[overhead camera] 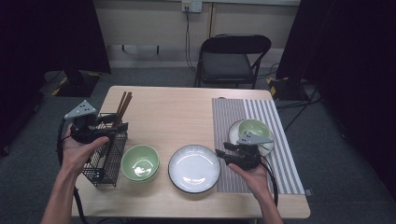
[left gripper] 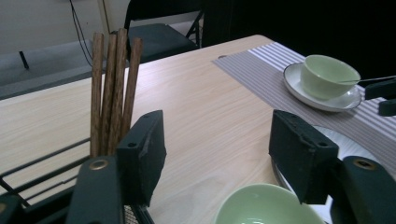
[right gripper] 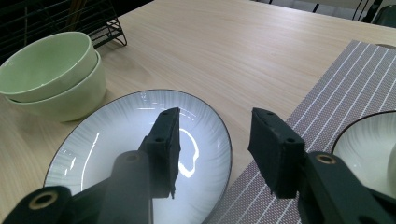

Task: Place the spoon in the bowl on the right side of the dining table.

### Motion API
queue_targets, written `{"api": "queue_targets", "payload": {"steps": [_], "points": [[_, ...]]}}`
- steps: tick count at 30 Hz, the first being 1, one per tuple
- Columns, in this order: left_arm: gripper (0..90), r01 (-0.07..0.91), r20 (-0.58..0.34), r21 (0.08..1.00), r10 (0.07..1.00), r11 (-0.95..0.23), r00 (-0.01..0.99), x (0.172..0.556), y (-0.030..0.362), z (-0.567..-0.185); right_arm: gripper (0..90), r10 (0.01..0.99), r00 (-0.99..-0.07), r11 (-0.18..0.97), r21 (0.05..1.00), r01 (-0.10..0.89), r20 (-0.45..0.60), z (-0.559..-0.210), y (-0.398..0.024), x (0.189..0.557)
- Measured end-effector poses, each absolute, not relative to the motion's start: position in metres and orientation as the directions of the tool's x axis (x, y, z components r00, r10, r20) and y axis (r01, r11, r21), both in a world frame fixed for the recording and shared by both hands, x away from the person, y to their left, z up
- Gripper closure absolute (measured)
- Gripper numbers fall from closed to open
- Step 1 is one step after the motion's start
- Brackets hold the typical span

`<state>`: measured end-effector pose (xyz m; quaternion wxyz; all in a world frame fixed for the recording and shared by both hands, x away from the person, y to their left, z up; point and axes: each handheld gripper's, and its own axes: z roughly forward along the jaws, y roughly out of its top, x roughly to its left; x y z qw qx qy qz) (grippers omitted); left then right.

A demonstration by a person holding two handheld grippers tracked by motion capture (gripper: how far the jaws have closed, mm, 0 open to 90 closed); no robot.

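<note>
My left gripper (overhead camera: 119, 127) hovers over a black wire rack (overhead camera: 105, 163) at the table's left edge; its jaws stand open (left gripper: 217, 135) with nothing between them. Several brown chopsticks (left gripper: 112, 88) stand upright in the rack, just left of the jaws. Two stacked green bowls (overhead camera: 140, 162) sit right of the rack. My right gripper (overhead camera: 219, 153) is low over the right rim of a white dark-rimmed plate (overhead camera: 194, 168), open (right gripper: 215, 135) and holding nothing. The plate's glossy face (right gripper: 116, 135) lies under its jaws.
A grey striped placemat (overhead camera: 275, 140) covers the table's right side. On it a green bowl (left gripper: 327, 74) sits on a white saucer (left gripper: 322, 100), with a thin utensil handle over its rim. A black folding chair (overhead camera: 231, 58) stands behind the table.
</note>
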<state>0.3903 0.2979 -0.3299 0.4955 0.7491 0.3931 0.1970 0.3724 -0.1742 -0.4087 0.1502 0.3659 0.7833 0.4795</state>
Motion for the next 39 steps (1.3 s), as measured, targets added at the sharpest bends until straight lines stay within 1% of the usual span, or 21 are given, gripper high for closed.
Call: {"api": "queue_targets", "payload": {"steps": [5,9,10,11,12,14,17,20,21,25,30,39], "points": [[35.6,0.394,-0.074,0.889,0.775,-0.234,0.628,0.404,0.294,-0.327,53.3,0.715,-0.689,0.278,0.857,0.434,0.118,-0.410,-0.173,0.372],[38.2,0.388,-0.071,0.893,0.778,-0.230,0.624,0.415,0.292,-0.325,53.3,0.712,-0.692,0.280,0.856,0.435,0.119,-0.411,-0.172,0.373],[39.7,0.386,-0.066,0.893,0.780,-0.232,0.622,0.417,0.292,-0.324,53.2,0.713,-0.692,0.281,0.856,0.435,0.118,-0.411,-0.171,0.373],[45.8,0.378,-0.062,0.897,0.780,-0.231,0.622,0.420,0.292,-0.324,52.5,0.714,-0.691,0.281,0.855,0.436,0.118,-0.412,-0.171,0.373],[47.8,0.375,-0.060,0.899,0.783,-0.228,0.619,0.423,0.292,-0.324,52.4,0.714,-0.690,0.281,0.854,0.439,0.120,-0.412,-0.171,0.373],[54.6,0.375,-0.048,0.893,0.776,-0.248,0.629,0.429,0.292,-0.326,52.4,0.713,-0.691,0.285,0.853,0.438,0.117,-0.413,-0.170,0.373],[57.0,0.391,-0.063,0.888,0.779,-0.241,0.624,0.436,0.295,-0.330,52.4,0.711,-0.694,0.288,0.851,0.438,0.117,-0.413,-0.169,0.373],[58.3,0.397,-0.074,0.889,0.785,-0.228,0.616,0.442,0.299,-0.332,52.4,0.709,-0.695,0.288,0.851,0.439,0.118,-0.413,-0.169,0.373],[57.4,0.401,-0.091,0.891,0.783,-0.212,0.616,0.444,0.299,-0.334,52.3,0.708,-0.697,0.288,0.852,0.438,0.119,-0.413,-0.169,0.373],[57.2,0.404,-0.088,0.888,0.782,-0.220,0.618,0.451,0.299,-0.335,52.1,0.709,-0.694,0.284,0.850,0.444,0.125,-0.415,-0.170,0.374],[61.5,0.411,-0.078,0.880,0.779,-0.240,0.622,0.456,0.296,-0.336,52.1,0.711,-0.691,0.279,0.849,0.448,0.131,-0.416,-0.171,0.374],[60.9,0.418,-0.084,0.879,0.789,-0.229,0.608,0.462,0.296,-0.339,52.2,0.712,-0.690,0.275,0.851,0.447,0.133,-0.415,-0.173,0.373]]}}
